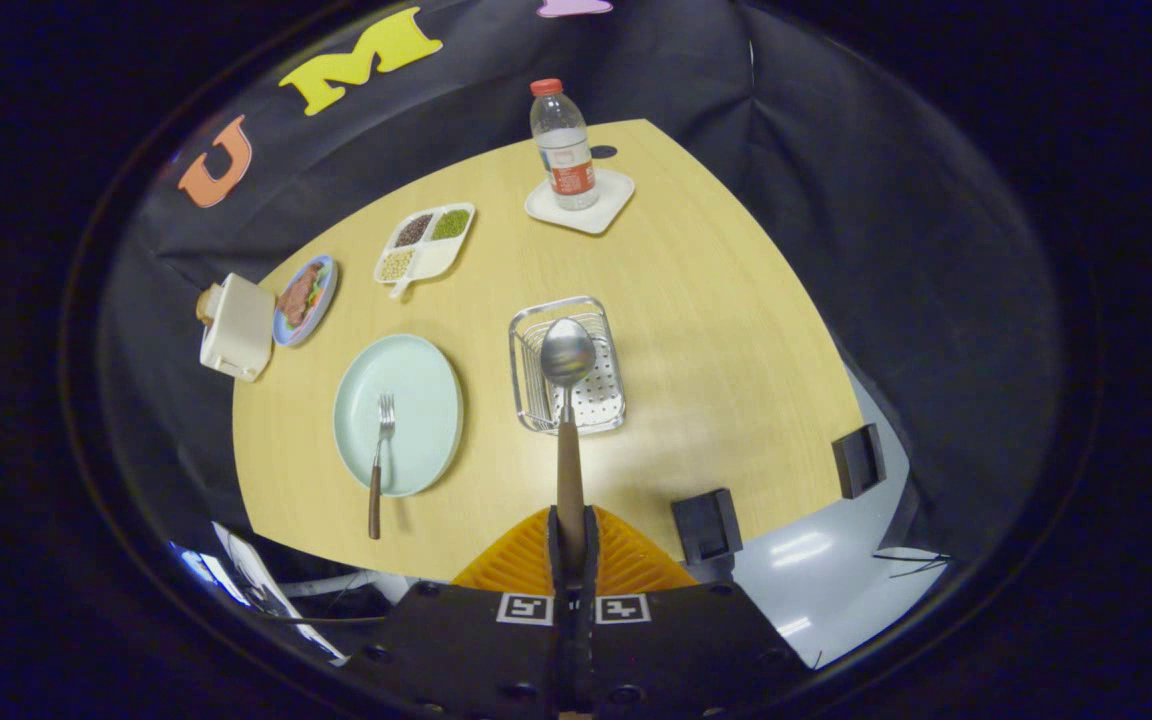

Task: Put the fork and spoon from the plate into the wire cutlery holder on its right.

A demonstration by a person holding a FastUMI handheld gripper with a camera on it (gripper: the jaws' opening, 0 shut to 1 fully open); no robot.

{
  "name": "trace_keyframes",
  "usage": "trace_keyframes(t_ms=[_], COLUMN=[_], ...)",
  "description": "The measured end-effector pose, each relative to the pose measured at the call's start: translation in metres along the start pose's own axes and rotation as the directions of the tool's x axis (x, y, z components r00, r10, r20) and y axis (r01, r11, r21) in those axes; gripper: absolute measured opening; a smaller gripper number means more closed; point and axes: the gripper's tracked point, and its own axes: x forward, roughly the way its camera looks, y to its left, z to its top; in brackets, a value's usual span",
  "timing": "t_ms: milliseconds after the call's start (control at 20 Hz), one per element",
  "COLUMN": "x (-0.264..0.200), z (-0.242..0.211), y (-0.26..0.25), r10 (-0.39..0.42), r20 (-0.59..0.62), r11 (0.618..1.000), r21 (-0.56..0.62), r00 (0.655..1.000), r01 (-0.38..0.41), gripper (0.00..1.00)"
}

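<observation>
My gripper (572, 540) is shut on the brown handle of the spoon (568, 400). The spoon sticks straight forward from the fingers, and its metal bowl hangs above the wire cutlery holder (596, 400) on the wooden table. Left of the holder lies a pale green plate (426, 380). On that plate rests the fork (380, 460), tines pointing away from me, its brown handle reaching over the plate's near rim onto the table.
A water bottle (563, 145) stands on a white coaster (581, 205) at the far side. A divided dish of beans (424, 243), a small plate of food (304, 298) and a white toaster-like box (234, 326) sit left. Two black clamps (706, 525) grip the near edge.
</observation>
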Motion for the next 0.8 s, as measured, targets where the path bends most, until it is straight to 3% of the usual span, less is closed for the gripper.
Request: trace_keyframes(t_ms=[300, 400, 450, 500, 700, 800], x=[0.000, -0.005, -0.006, -0.010, -0.019, -0.022], z=[0.008, 0.015, 0.016, 0.021, 0.028, 0.025], y=[0.005, 0.007, 0.010, 0.010, 0.021, 0.034], r10=[0.015, 0.027, 0.031, 0.032, 0.014, 0.018], r20=[0.016, 0.045, 0.056, 0.073, 0.145, 0.163], r11=[1.000, 0.999, 0.999, 0.999, 1.000, 1.000], r21=[0.018, 0.025, 0.023, 0.021, 0.000, -0.013], r00=[1.000, 0.999, 0.998, 0.997, 0.989, 0.986], r01=[-0.015, -0.028, -0.032, -0.034, -0.015, -0.016], gripper=[0.04, 0.14, 0.20, 0.39, 0.85, 0.95])
